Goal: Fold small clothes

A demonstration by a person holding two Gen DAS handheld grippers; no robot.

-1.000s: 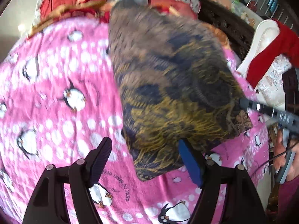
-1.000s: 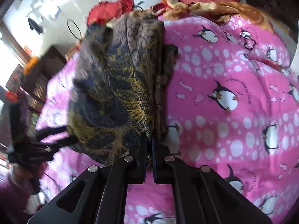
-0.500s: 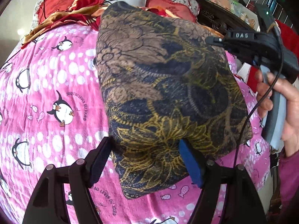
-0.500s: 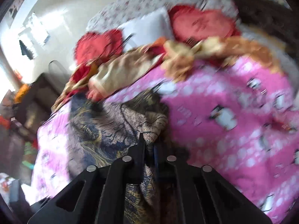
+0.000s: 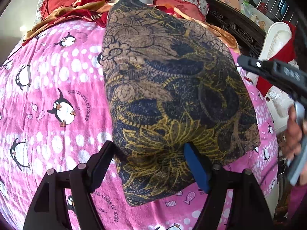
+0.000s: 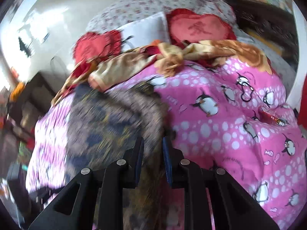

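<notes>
I have the folded patterned garment [image 5: 172, 95] lying flat on the pink penguin blanket [image 5: 57, 88], running from near the blanket's head end, where red and gold cloths [image 5: 76, 5] are heaped against the pillows [image 6: 145, 32], down toward my near edge. My left gripper [image 5: 151, 163] stands wide apart over the garment's near end, one finger just off its left edge, the blue-padded one over its cloth; I cannot tell whether either pad touches it. My right gripper [image 6: 152, 153] has just been opening: its jaws now stand a little apart with the blurred garment's right edge seen in the gap between them, released rather than pinched. In the left view that gripper sits off the blanket's right edge, in a hand [image 5: 295, 132].
</notes>
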